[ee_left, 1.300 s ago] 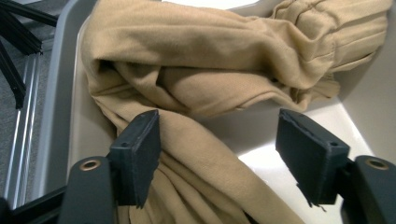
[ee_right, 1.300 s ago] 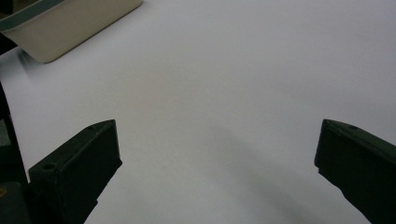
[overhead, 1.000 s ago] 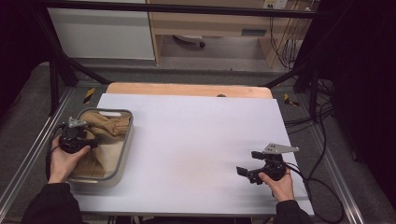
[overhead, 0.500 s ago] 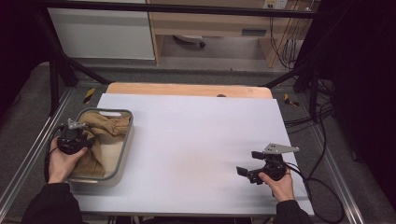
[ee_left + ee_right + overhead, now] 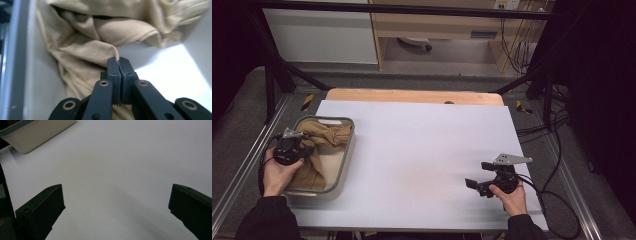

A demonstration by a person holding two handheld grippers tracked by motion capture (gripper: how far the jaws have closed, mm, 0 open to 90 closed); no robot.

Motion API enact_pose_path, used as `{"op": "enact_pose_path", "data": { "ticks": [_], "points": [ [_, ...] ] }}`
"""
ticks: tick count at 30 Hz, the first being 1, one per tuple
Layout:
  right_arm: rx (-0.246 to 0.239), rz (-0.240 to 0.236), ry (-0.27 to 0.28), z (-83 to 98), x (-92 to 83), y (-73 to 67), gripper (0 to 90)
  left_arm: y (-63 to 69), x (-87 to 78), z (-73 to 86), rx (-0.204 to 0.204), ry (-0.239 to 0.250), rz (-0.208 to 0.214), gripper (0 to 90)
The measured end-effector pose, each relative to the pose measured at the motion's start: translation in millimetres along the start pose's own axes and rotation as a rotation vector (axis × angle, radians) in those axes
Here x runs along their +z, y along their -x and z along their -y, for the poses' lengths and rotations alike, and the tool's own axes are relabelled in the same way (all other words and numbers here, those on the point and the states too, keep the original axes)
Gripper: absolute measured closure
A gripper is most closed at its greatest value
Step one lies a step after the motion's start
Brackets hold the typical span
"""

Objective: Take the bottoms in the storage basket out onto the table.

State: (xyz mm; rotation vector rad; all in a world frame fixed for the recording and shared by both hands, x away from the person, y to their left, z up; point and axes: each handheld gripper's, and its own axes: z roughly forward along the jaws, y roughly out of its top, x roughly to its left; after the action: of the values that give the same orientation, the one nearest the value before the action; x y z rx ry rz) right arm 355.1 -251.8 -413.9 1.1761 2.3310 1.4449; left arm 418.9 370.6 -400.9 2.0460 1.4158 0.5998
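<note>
A tan cloth [image 5: 324, 135] lies crumpled in a grey bin [image 5: 343, 165] at the table's left. My left gripper [image 5: 306, 148] reaches into the bin from its left side. Its jaws have just been closing. In the left gripper view they stand pressed together [image 5: 119, 61] with a raised fold of the cloth [image 5: 82, 50] pinched between the tips. My right gripper [image 5: 472, 186] rests low over the white table top [image 5: 422, 150] at the front right. Its jaws stand wide apart [image 5: 116, 202] with nothing between them.
A corner of the bin [image 5: 37, 135] shows far off in the right gripper view. A wooden board [image 5: 412, 96] edges the table's far side. Metal rails run along both sides, and cables [image 5: 557, 200] trail at the right.
The left gripper's jaws have come together on the cloth in the bin. Both hands have kept their places.
</note>
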Motion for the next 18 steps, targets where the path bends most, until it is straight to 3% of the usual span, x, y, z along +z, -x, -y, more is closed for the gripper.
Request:
{"op": "enact_pose_path", "data": {
  "ticks": [8, 12, 18],
  "points": [
    [-0.002, -0.003, 0.000, -0.1, 0.2, 0.0, 0.7, 21.8, 2.0, -4.5, 0.038, 0.037, 0.135, 87.9],
    [-0.002, -0.003, -0.001, 0.0, 0.3, 0.0, 0.7, 18.6, 4.2, -3.2, 0.037, 0.037, 0.080, 86.5],
    [-0.003, -0.003, -0.003, 0.0, 0.5, 0.1, 0.7, 6.5, -9.2, -7.0, 0.000, 0.086, 0.036, 60.9]
  ]
}}
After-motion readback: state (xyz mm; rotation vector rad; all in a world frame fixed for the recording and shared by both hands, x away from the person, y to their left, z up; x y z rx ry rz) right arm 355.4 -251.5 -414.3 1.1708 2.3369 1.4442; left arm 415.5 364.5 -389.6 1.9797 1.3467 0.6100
